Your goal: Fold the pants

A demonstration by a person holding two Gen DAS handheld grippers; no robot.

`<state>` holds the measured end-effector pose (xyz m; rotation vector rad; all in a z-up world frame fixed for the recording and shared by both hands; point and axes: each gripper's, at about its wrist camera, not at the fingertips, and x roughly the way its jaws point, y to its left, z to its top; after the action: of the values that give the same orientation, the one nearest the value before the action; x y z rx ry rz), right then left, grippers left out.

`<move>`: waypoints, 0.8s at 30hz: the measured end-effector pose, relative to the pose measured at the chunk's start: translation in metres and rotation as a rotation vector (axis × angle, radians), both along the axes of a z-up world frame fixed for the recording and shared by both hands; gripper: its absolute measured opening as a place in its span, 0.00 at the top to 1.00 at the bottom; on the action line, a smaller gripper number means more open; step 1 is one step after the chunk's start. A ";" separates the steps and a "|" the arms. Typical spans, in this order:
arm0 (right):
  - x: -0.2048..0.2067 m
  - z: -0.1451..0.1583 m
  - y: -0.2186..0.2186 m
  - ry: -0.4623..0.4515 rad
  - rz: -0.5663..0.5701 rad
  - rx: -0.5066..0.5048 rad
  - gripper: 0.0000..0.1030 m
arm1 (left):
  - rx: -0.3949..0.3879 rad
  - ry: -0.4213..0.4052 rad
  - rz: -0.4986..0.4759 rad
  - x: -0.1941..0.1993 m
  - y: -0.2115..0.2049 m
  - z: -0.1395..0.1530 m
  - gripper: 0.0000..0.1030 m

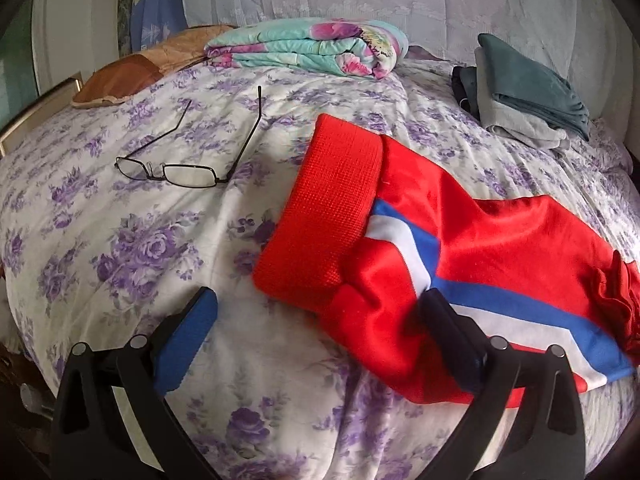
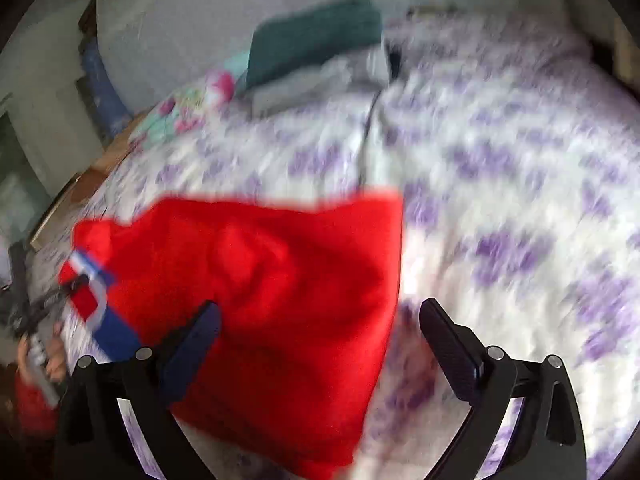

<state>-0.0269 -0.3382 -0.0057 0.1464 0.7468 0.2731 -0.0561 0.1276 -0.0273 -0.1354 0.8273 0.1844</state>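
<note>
Red pants (image 1: pixel 460 248) partly folded mid-bed (image 1: pixel 120 240). Both jaws apart: left hand-held gripper (image 1: pixel 320 312) at the near fold, right hand-held gripper (image 2: pixel 320 320) over the blurred far end. Risks: snagging the glasses (image 1: pixel 176 168); loose fold slumping.

- The whole right wrist view is smeared by motion blur; the flower print of the bed cover (image 2: pixel 500 168) is reduced to purple smudges
- The red pants (image 2: pixel 272 300) are blurred there, and their near edge is cut off by the bottom of the frame
- In the left wrist view, the pants (image 1: pixel 500 248) are covered in part by the right finger (image 1: pixel 452 336) of the left hand-held gripper (image 1: pixel 320 320); contact cannot be told
- The folded clothes (image 2: pixel 316 52) are seen only as teal and grey blocks
- A hand (image 2: pixel 56 360) at the left edge is blurred; what is held cannot be made out
</note>
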 end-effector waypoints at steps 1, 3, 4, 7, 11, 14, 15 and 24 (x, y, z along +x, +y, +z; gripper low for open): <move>-0.002 0.012 0.011 -0.063 0.032 0.003 0.03 | 0.010 0.003 0.002 0.000 -0.002 -0.001 0.04; 0.001 0.027 0.035 -0.120 0.110 -0.013 0.03 | 0.034 0.009 0.007 0.002 -0.006 -0.003 0.04; 0.008 0.030 0.051 -0.121 0.142 -0.041 0.03 | 0.039 0.010 0.011 0.002 -0.007 -0.004 0.04; 0.041 0.003 0.094 0.004 0.234 -0.173 0.03 | 0.027 0.023 0.014 0.004 -0.005 -0.003 0.04; 0.040 -0.008 0.112 -0.002 0.264 -0.296 0.03 | -0.029 0.045 -0.006 0.004 0.003 0.000 0.04; 0.028 0.008 0.104 -0.070 0.322 -0.352 0.03 | -0.078 0.050 -0.009 0.002 0.009 0.003 0.04; 0.023 0.015 0.098 -0.115 0.314 -0.380 0.03 | -0.099 0.049 -0.008 0.000 0.011 0.005 0.04; 0.013 0.020 0.010 -0.135 0.407 -0.009 0.03 | -0.237 0.044 0.033 0.005 0.016 0.009 0.04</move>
<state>-0.0138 -0.3286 0.0143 -0.0349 0.6391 0.6600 -0.0513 0.1436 -0.0185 -0.3683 0.8899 0.1200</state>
